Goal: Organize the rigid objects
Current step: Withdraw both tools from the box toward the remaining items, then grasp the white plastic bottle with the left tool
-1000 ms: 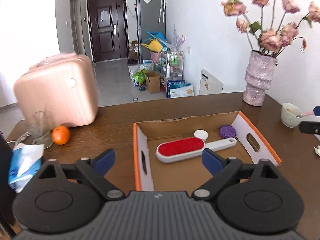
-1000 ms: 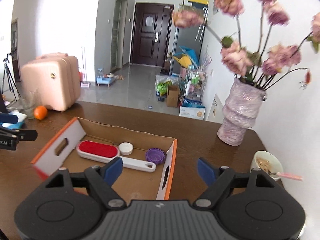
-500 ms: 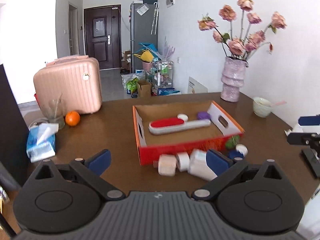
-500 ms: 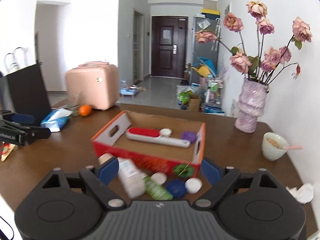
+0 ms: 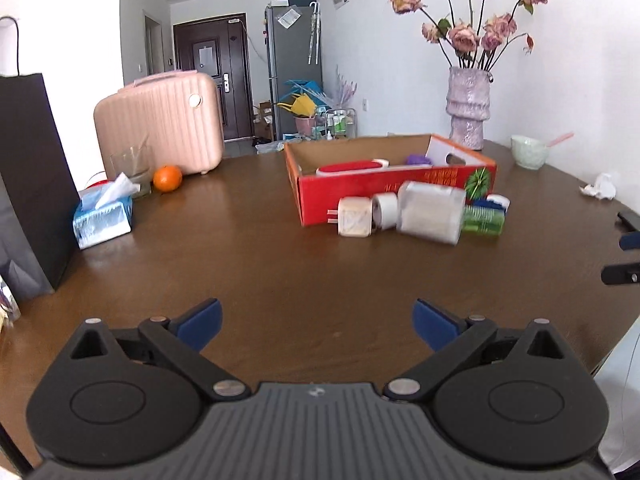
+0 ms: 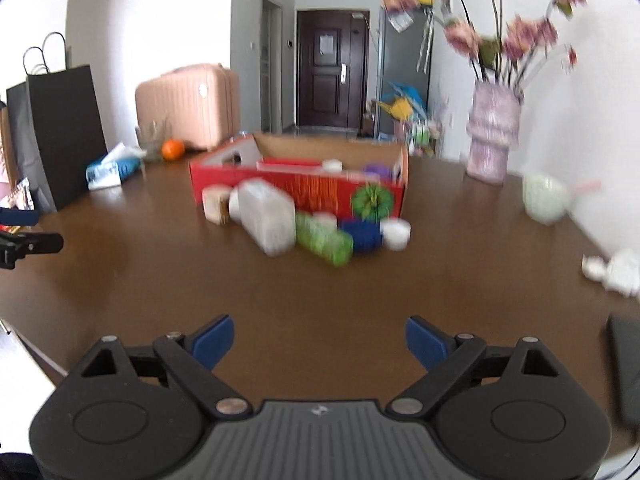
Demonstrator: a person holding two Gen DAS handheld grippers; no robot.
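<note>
On a brown table point(image 5: 280, 272), a red cardboard box point(image 5: 384, 188) is sitting with a lint brush point(image 5: 352, 167) lying inside, while a plug point(image 5: 354, 216), white jar point(image 5: 432, 212) and green bottle point(image 5: 482, 220) are lying just in front. Both the left gripper point(image 5: 316, 322) and right gripper point(image 6: 318, 340) are hovering well back, fingers spread apart, gripping nothing.
</note>
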